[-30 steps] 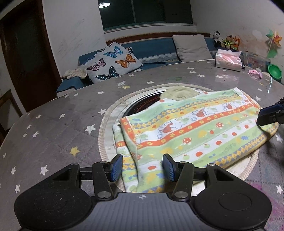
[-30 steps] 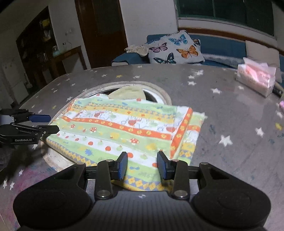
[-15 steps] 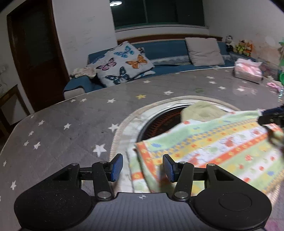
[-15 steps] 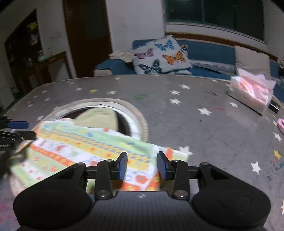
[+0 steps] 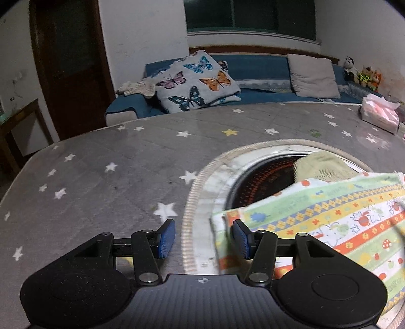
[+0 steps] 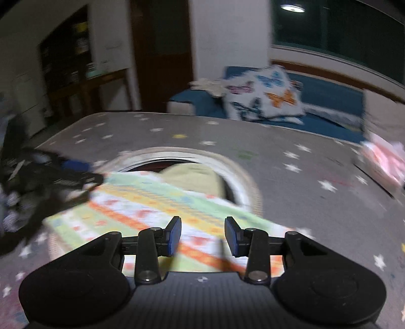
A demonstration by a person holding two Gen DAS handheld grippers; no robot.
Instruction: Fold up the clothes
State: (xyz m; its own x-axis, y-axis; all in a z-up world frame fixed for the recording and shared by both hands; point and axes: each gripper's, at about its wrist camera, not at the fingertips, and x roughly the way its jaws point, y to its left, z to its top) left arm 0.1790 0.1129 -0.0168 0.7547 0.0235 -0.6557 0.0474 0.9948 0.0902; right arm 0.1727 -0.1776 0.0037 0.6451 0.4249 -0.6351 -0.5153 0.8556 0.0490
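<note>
From the left wrist the picture is sharp. The left gripper (image 5: 203, 239) hangs over the bench (image 5: 106, 162), a grey surface dotted with stars, and its blue-padded fingers (image 5: 167, 238) stand about half apart with nothing between them; the right-hand pad sits at the near-left corner of the folded cloth (image 5: 329, 227), though whether it touches I cannot tell. Only this view gives the cloth's print clearly: stripes of green, yellow, orange and white with small mushrooms, fruit and cartoon animals, folded so that a second layer shows along its left edge. It lies across a round rimmed opening (image 5: 202, 192) in the bench, over a dark grille, and a pale yellow-green item (image 5: 321, 168) peeks out behind it. A butterfly cushion (image 5: 195, 81), a tissue pack (image 5: 378, 115) and soft toys (image 5: 364, 73) are plain here.

The right wrist view is smeared by motion. It alone shows the left gripper (image 6: 73, 174) from outside, dark and blurred at the cloth's (image 6: 141, 202) far-left corner, and a lit ceiling lamp (image 6: 292, 8). The right gripper (image 6: 202, 235) hovers over the cloth's near edge, its fingers (image 6: 174, 235) parted somewhat less than half and holding nothing.
</note>
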